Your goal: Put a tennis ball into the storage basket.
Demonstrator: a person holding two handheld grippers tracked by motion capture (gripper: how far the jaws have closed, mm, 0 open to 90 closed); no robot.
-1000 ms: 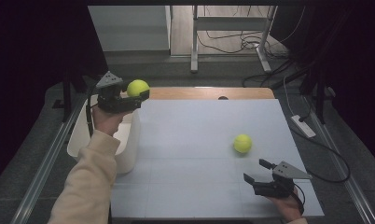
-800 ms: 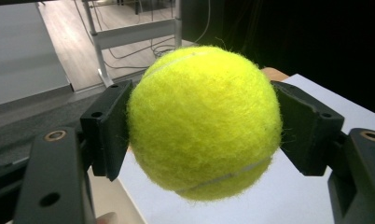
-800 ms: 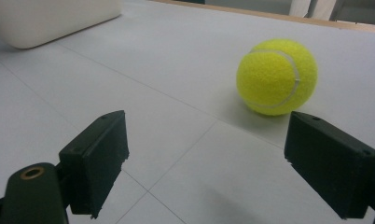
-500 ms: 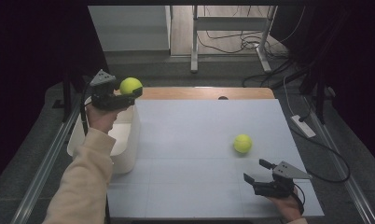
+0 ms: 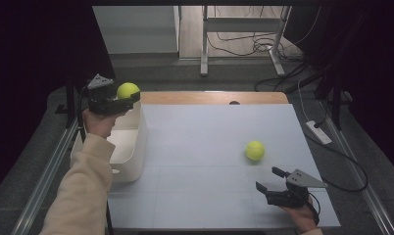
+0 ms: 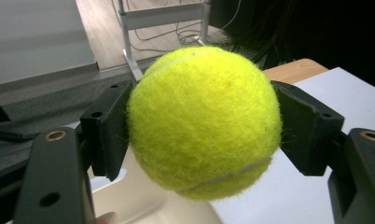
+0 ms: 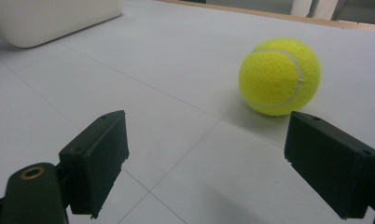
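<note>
A yellow tennis ball (image 5: 128, 90) is clamped between the two black jaws of the left gripper (image 5: 117, 100), which press on its two sides. In the high view this ball is in the air at the far left, above the far rim of a white tub (image 5: 136, 147). The tub stands at the left edge of the white surface (image 5: 200, 147). In the left gripper view the held ball (image 6: 202, 122) hides most of what is behind it, and below it a part of the tub's white wall (image 6: 143, 200) can be seen.

A second tennis ball (image 5: 255, 150) lies on the surface, to the right of the middle, well apart from the tub. The right gripper (image 5: 273, 180) is at the near right, just above the surface, near this ball but not touching it. Its jaws stand wide apart and hold nothing. In the right gripper view the second ball (image 7: 279, 76) lies beyond the jaws, towards the right jaw.

Beyond the far edge of the surface, cables (image 5: 244, 41) lie on the floor.
</note>
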